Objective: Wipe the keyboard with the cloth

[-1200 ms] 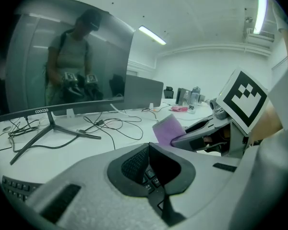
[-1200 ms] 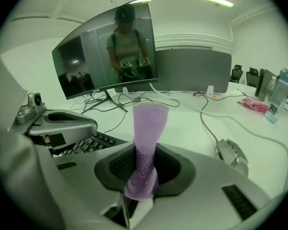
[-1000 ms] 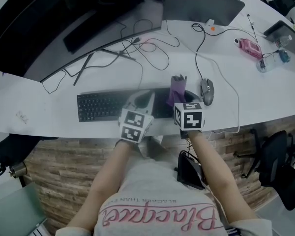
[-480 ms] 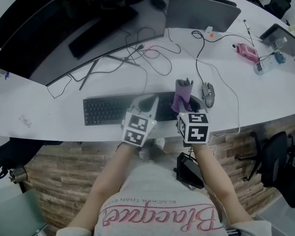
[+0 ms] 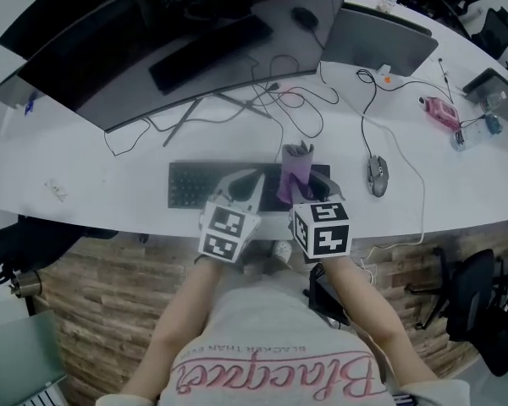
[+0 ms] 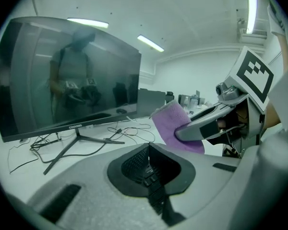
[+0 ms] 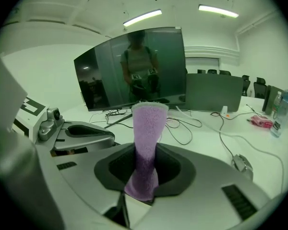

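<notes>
— Looking down, we see the keyboard (image 5: pixel 190 184) along the tabletop's front edge, with the purple cloth (image 5: pixel 289 180) upright over its right half.
— Our gripper views add the jaws: the right gripper (image 7: pixel 144 150) clamps the cloth, and the left gripper (image 6: pixel 149 150) is closed, empty.

In the head view the left tool (image 5: pixel 247 180), the right tool (image 5: pixel 300 152) and the cloth (image 5: pixel 288 183) cover much of the middle and right part of the keyboard (image 5: pixel 190 184), and the letters on the keys that show are too small to read. In the right gripper view the lower end of the cloth goes down out of sight between the tool's jaws.
</notes>
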Demonstrator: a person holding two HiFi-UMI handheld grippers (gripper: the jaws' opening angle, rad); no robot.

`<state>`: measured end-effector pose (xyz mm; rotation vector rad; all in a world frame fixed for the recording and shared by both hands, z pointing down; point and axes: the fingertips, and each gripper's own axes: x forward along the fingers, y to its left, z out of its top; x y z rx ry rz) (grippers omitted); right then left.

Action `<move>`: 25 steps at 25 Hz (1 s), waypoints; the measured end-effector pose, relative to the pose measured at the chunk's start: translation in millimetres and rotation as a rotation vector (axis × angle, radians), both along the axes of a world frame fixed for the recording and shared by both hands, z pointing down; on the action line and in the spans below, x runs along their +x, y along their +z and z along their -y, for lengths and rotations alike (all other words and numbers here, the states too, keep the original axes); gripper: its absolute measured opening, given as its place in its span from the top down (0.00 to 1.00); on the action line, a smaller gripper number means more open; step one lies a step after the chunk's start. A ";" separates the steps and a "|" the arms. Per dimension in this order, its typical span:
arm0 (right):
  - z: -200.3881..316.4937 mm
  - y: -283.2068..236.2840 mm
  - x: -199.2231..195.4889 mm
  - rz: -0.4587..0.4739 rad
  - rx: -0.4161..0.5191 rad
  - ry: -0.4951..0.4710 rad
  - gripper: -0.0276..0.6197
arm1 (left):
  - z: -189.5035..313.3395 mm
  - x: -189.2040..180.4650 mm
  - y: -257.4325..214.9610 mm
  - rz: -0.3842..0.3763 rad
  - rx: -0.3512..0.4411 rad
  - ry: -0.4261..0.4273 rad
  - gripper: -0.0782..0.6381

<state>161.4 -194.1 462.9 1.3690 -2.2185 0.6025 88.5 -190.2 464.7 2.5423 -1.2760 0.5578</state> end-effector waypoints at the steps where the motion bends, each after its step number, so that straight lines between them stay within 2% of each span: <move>1: -0.9 -1.5 -13.0 0.006 -0.001 -0.021 0.82 | -1.5 -12.2 -0.7 0.001 -0.001 -0.021 0.88; 8: -9.9 -9.7 -100.8 0.028 -0.012 -0.166 0.82 | -10.2 -92.6 -1.4 -0.010 -0.015 -0.161 0.88; 14: -19.6 -9.4 -160.5 0.021 -0.030 -0.263 0.82 | -17.9 -148.7 4.3 -0.014 -0.025 -0.244 0.88; 25: -35.2 17.1 -238.6 0.047 -0.155 -0.329 0.82 | -26.4 -226.7 11.7 -0.041 -0.042 -0.347 0.88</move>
